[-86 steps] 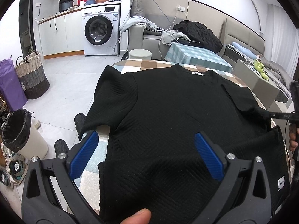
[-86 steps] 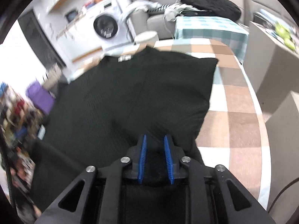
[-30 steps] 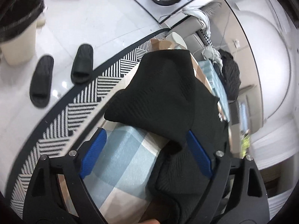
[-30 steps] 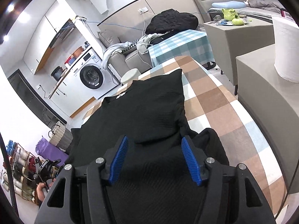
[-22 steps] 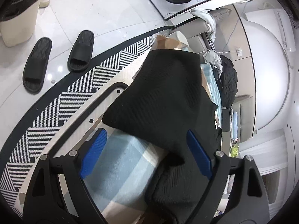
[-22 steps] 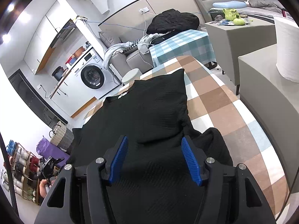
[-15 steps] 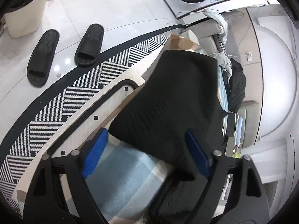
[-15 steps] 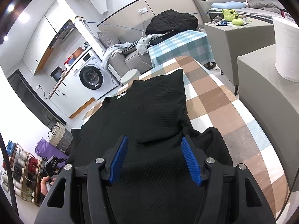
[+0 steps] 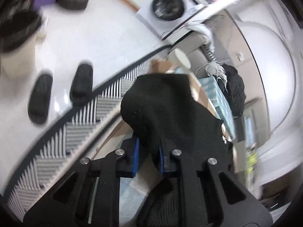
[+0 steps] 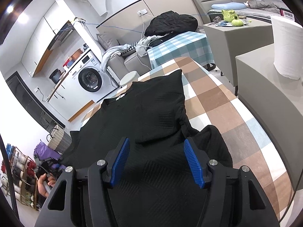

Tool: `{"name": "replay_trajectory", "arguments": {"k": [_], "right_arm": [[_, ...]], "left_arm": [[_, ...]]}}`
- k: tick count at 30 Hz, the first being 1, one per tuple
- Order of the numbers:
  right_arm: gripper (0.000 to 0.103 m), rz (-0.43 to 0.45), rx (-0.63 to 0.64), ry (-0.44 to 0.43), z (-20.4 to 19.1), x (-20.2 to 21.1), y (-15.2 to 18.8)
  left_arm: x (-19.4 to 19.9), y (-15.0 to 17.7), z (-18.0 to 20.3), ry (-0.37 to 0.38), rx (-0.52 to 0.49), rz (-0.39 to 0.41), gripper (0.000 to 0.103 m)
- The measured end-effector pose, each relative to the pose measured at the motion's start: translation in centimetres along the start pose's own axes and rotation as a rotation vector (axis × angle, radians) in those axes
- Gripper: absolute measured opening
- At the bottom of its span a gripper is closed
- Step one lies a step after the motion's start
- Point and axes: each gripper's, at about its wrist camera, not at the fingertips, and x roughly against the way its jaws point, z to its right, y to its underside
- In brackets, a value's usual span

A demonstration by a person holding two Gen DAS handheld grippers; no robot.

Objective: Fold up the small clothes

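Pinching the black knit T-shirt (image 9: pixel 166 111) at its left sleeve edge, the left gripper (image 9: pixel 147 156) has closed from wide open moments ago, so a sleeve fold looks imminent; the right gripper (image 10: pixel 157 161) stays open over the shirt on the checked tablecloth (image 10: pixel 223 102); neck label (image 10: pixel 121 96) writing seems unreadable.

Shirt (image 10: pixel 151 117): black cloth, matt, ribbed chevron knit, slightly rough. Surface (image 10: pixel 227 109): covered in checked cloth, brown, white and pale blue, matt, flat weave. Right hand-held gripper (image 10: pixel 158 160): matt black plastic body, ridged blue pads (image 10: pixel 193 162), bright metal screw heads. Left hand-held gripper (image 9: pixel 147 155): same black plastic, blue ridged pads, metal screws. Floor (image 9: pixel 94 43): glossy white, reflective. Slippers (image 9: pixel 81 81): black, matt. Paper roll (image 10: pixel 286 47): white, soft texture.
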Motion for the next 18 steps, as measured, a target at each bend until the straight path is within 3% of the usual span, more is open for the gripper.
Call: {"name": "replay_trajectory", "arguments": {"k": [4,7,10,11,13,15,18], "right_arm": [[0.061,-0.006,0.006,0.011,0.3,0.1,0.2],[0.061,-0.014,0.004,0.014,0.5,0.2,0.3],[0.061,-0.014,0.009,0.021,0.6,0.4,0.4],[0.061,-0.014,0.008,0.025,0.7,0.4,0.4],[0.061,-0.017,-0.002,0.031,1.0,0.4,0.4],[0.061,-0.020,-0.013,0.035,1.3,0.4,0.5],[0.061,-0.023,-0.019,0.044,1.5,0.7,0.7]], "left_arm": [[2.3,1.0,7.1,-0.049,-0.276,0.123,0.013],[2.8,3.2,13.3,-0.052,-0.511,0.161,0.013],[1.9,7.2,19.2,-0.003,-0.766,0.118,0.013],[1.1,8.8,20.8,0.033,-0.840,0.050,0.014],[-0.5,11.0,22.3,0.086,-0.882,-0.076,0.029],[-1.6,12.0,22.6,0.114,-0.853,-0.141,0.049],[-1.5,11.9,21.2,0.115,-0.779,-0.161,0.057]]}}
